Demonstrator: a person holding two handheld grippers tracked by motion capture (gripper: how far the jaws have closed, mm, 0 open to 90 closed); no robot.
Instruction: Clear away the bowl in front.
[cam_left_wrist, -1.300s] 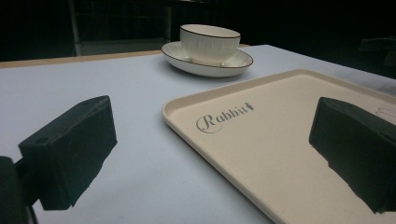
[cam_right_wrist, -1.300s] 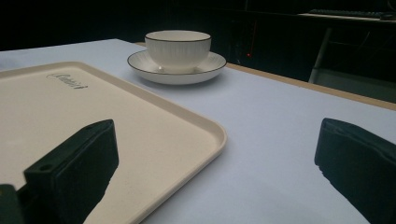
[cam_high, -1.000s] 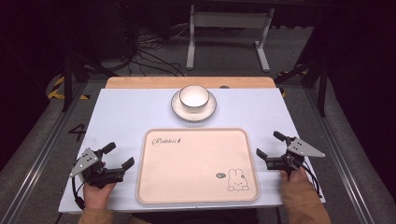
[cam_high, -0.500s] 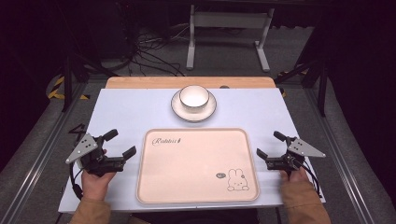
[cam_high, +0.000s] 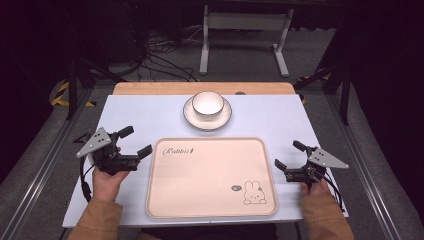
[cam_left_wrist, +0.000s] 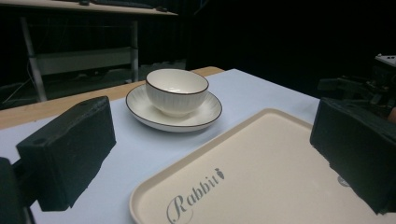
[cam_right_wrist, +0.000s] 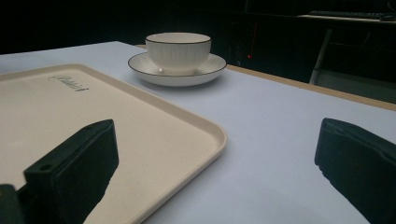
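Both grippers stand wide open and hold nothing. Left gripper (cam_high: 134, 144) hovers just beside the left edge of the tray (cam_high: 210, 175), near its far corner, jaws pointed inward. Right gripper (cam_high: 289, 156) sits just beside the tray's right edge, also aimed inward.

Tray: lies flat at the near middle of the table (cam_high: 150, 117), empty, between the two grippers. Judged stiff, light, smooth plastic with a low raised rim; likely slippery on the pads. Best hold: pinch the rim at mid-length on opposite sides, one gripper each, to keep it level.

Bowl (cam_high: 207, 104): sits in a saucer (cam_high: 207, 116) beyond the tray's far edge, well apart from both grippers. Judged ceramic, hard, fragile and heavier than the tray; the bowl rests loose on the saucer and may slide if tilted.

View differences: the high view shows the rabbit print (cam_high: 254, 192) at the tray's near right corner and both hands. Left gripper view shows the bowl's ribbed wall (cam_left_wrist: 176, 93) and dark rim line. Right gripper view shows the tray's rounded corner (cam_right_wrist: 215, 135) and rim height.
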